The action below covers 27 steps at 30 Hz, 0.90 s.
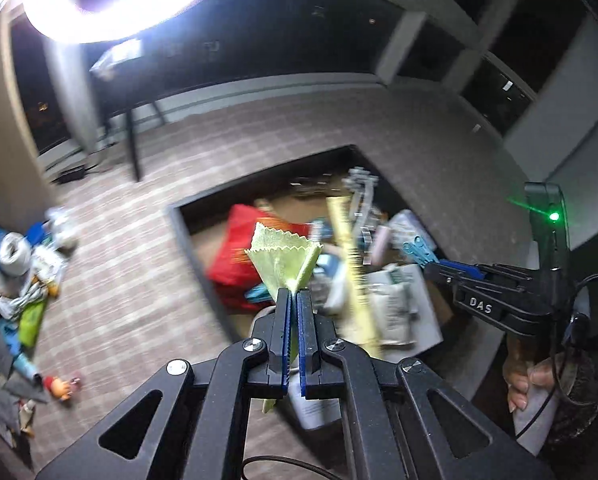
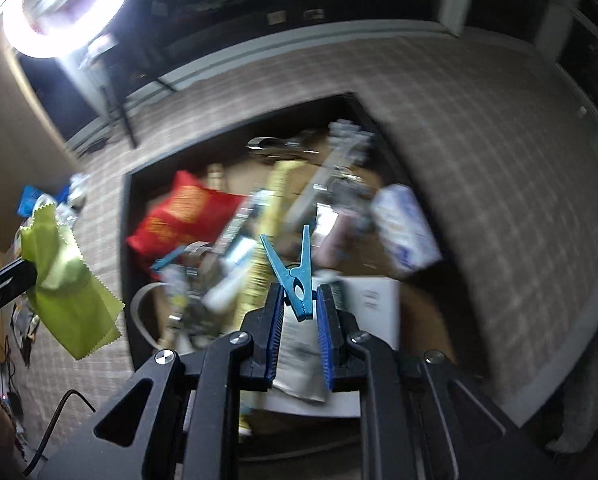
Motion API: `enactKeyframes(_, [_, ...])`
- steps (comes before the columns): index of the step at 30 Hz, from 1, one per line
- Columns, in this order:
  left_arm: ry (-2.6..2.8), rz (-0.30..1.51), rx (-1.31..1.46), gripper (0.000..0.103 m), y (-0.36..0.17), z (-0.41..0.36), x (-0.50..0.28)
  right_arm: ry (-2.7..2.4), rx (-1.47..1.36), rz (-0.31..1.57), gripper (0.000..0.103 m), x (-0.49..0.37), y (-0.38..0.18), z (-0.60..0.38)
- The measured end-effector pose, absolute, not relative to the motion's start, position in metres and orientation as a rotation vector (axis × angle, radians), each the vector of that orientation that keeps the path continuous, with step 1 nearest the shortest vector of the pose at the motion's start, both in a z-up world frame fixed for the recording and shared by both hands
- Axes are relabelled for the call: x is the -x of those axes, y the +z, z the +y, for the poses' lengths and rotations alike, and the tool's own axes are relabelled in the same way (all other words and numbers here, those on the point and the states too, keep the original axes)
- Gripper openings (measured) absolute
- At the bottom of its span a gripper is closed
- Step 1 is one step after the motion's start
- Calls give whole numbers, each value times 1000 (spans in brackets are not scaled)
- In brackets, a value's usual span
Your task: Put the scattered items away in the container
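Note:
My left gripper (image 1: pixel 295 294) is shut on a light green cloth (image 1: pixel 285 254) with zigzag edges and holds it above the near left edge of the dark open box (image 1: pixel 179 224). The cloth also shows in the right wrist view (image 2: pixel 65 280). My right gripper (image 2: pixel 301 294) is shut on a blue clothespin (image 2: pixel 293 272), held over the box (image 2: pixel 125 208). In the left wrist view the right gripper (image 1: pixel 435 268) comes in from the right with the clothespin (image 1: pixel 417 250). The box holds a red packet (image 2: pixel 179 216), a yellow packet (image 2: pixel 271 208), papers and several other items.
A pile of scattered items (image 1: pixel 15 280) lies on the checked carpet to the left, with a small red toy figure (image 1: pixel 61 386) near it. A ring light (image 1: pixel 111 4) on a black stand (image 1: pixel 133 144) stands behind. A white booklet (image 2: pixel 373 300) lies in the box.

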<state>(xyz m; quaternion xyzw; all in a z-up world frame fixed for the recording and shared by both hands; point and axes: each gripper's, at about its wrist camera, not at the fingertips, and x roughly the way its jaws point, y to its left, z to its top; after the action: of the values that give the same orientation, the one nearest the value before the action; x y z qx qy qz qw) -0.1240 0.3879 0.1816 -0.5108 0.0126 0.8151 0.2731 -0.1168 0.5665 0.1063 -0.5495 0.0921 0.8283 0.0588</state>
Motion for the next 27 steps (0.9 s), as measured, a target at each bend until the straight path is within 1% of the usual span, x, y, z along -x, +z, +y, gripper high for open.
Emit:
enactKeyframes(4, [2161,65,1343,2,188,418,115,2472,1643,305,17,101,106,593])
enactKeyframes(5, [2156,71,1337,5,189,424,113,2467,1642,307,17,98,105,598])
enactKeyframes(7, [2146,79,1347,29,189,431,112,2481,1641,310,19,95,106,603])
enactKeyframes(8, [2142,78,1354,54,188,432,112,2486,1643,308,32,95,106,605])
enactKeyframes(9, [2157,77,1349,60,188,433,112,2480,1645,306,42,94,107,606])
enactKeyframes(10, [2182,89,1342,57,189,433,111,2482,1629,312,56,92,108,608])
enactKeyframes(11, [2206,111,1339,56,189,432,110,2499,1607,324,57,89,111,609])
enactKeyframes(13, [2233,126,1347,55,188,428,110,2522,1595,328,57,91,113,609])
enactKeyframes(18, [2286,93,1394,54,178,395,118,2574,1609,304,57,98,115,593])
enactKeyframes(23, [2371,28,1475,54,162,340,127,2640,1668,252,57,114,111,556])
enactKeyframes(27, [2432,-44,1574,50,146,287,135,2703,1724,179,57,128,107,515])
